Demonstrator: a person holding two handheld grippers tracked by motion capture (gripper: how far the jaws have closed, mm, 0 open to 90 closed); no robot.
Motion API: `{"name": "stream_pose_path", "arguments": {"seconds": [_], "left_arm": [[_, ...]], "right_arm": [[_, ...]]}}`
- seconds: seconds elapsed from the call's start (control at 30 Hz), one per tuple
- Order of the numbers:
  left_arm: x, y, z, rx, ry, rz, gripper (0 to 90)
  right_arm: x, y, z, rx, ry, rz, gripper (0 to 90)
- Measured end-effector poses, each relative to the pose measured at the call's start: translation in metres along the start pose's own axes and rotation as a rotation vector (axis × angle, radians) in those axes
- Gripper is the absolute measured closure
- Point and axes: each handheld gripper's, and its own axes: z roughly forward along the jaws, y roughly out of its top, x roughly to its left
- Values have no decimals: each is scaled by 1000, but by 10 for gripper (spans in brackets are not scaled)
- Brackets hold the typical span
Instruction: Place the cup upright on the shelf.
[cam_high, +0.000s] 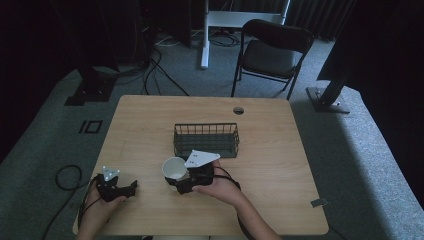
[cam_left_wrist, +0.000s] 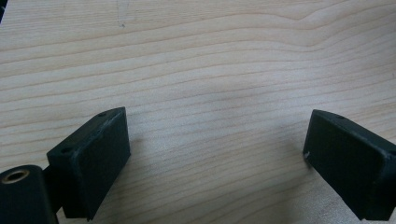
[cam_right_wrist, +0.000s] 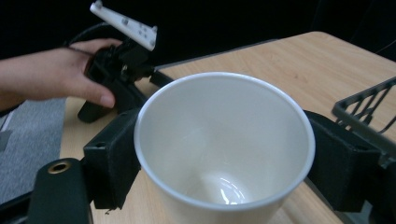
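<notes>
Left claw (cam_high: 131, 188) resting low over the wooden desk (cam_high: 150, 130) near its front-left corner, jaws spread wide with bare wood between. Right claw (cam_high: 176, 181) at front centre, clamped on a white paper cup (cam_high: 174, 167), mouth open. Just behind, a dark wire basket (cam_high: 206, 139).

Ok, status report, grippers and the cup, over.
Right gripper shut on white cup, near wire basket. Left gripper open over bare table. Nothing between cup and basket.
</notes>
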Motion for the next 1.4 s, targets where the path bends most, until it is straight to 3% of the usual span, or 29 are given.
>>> {"name": "stream_pose_path", "arguments": {"seconds": [0.37, 0.63, 0.77, 0.87, 0.97, 1.0, 1.1, 1.13, 1.17, 1.2, 1.23, 1.27, 1.37, 1.4], "left_arm": [[0, 0, 0, 0, 0, 0, 76], [0, 0, 0, 0, 0, 0, 76], [0, 0, 0, 0, 0, 0, 76], [0, 0, 0, 0, 0, 0, 76], [0, 0, 0, -1, 0, 0, 76], [0, 0, 0, 0, 0, 0, 76], [0, 0, 0, 0, 0, 0, 76], [0, 0, 0, 0, 0, 0, 76], [0, 0, 0, 0, 0, 0, 76], [0, 0, 0, 0, 0, 0, 76], [0, 0, 0, 0, 0, 0, 76], [0, 0, 0, 1, 0, 0, 76], [0, 0, 0, 0, 0, 0, 76], [0, 0, 0, 0, 0, 0, 76]], "right_arm": [[-3, 15, -8, -31, -3, -9, 190], [-11, 31, -18, -63, -39, 10, 190], [-18, 38, -24, -73, -83, 18, 190], [-26, 45, -30, -96, -141, 31, 191], [-30, 47, -32, -99, -164, 32, 191], [-35, 50, -35, -108, -196, 38, 190], [-38, 53, -37, -116, -225, 43, 191], [-42, 56, -38, -123, -261, 48, 190], [-42, 56, -38, -123, -261, 48, 190], [-47, 57, -40, -130, -296, 58, 191], [-47, 57, -40, -130, -296, 58, 191], [-52, 58, -40, -127, -330, 66, 191], [-57, 58, -41, -134, -358, 84, 191], [-61, 58, -41, -143, -393, 101, 191]]}}
